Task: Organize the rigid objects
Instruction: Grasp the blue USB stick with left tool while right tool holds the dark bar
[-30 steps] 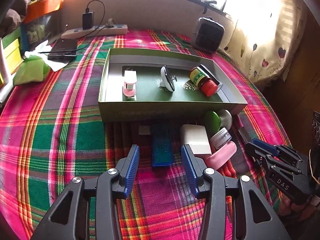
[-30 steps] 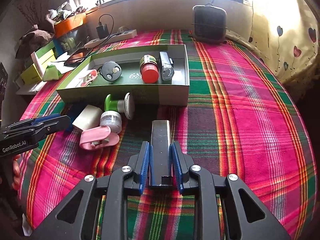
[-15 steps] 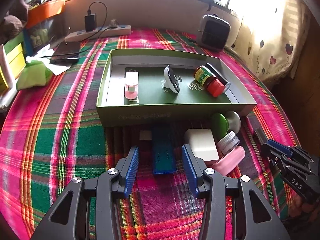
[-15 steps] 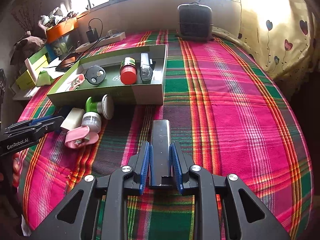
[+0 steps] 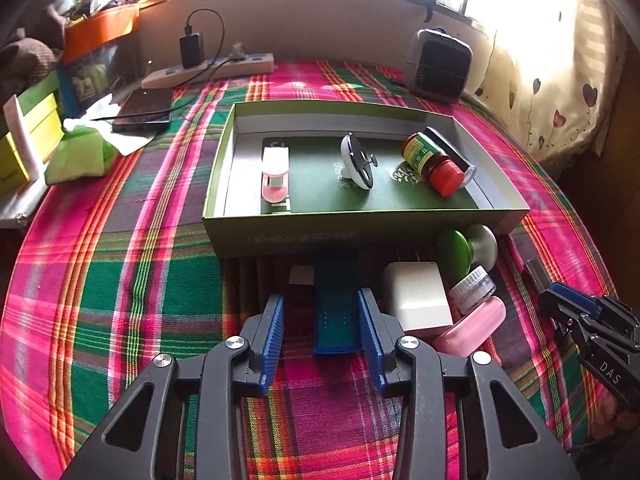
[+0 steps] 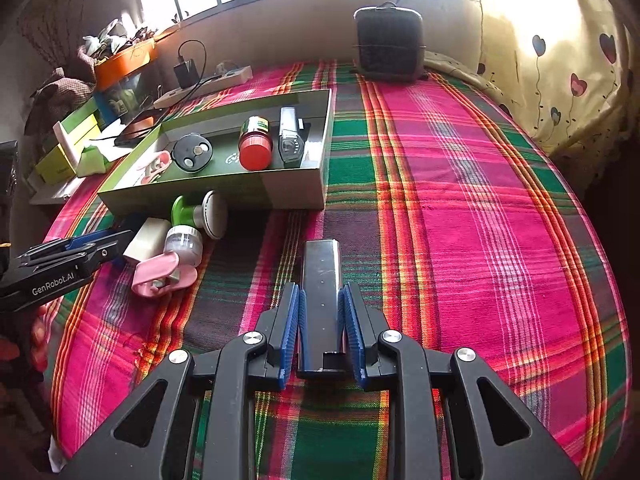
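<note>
On the plaid cloth, left gripper (image 5: 320,320) fingers closing around lengthwise blue block (image 5: 335,316), right gripper (image 6: 321,312) fingers pinching forward-pointing metal bar (image 6: 321,280).

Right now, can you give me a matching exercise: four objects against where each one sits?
Objects:
1. red-capped bottle
2. blue block
3. dark metal bar
4. white block

Places:
A. between the closing left fingers
B. clamped in the right gripper
C. inside the green box
D. on the cloth, outside the box, beside the pink case

Pairs: 1-C, 2-A, 3-B, 4-D
</note>
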Tool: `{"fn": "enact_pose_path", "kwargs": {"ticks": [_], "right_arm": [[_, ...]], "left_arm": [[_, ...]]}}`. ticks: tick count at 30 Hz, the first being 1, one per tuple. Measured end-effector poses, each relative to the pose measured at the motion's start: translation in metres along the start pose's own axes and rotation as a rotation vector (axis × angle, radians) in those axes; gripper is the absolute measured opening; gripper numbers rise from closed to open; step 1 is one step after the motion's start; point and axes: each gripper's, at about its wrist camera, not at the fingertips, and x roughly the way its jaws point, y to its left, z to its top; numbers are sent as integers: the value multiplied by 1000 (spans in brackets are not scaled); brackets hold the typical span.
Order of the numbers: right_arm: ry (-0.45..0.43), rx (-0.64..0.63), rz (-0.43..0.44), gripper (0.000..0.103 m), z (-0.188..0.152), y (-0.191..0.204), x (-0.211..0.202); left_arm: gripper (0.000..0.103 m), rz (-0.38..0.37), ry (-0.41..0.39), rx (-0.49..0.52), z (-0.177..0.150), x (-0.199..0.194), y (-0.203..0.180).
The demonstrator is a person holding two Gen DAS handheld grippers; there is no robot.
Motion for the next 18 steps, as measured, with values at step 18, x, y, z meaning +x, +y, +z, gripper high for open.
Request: {"fn": "enact_pose_path", "kwargs": {"ticks": [18], "right_arm": [[1, -6, -9, 24, 0, 2, 1]], "left_arm": [[21, -4, -8, -4, -1, -2, 2]]}}
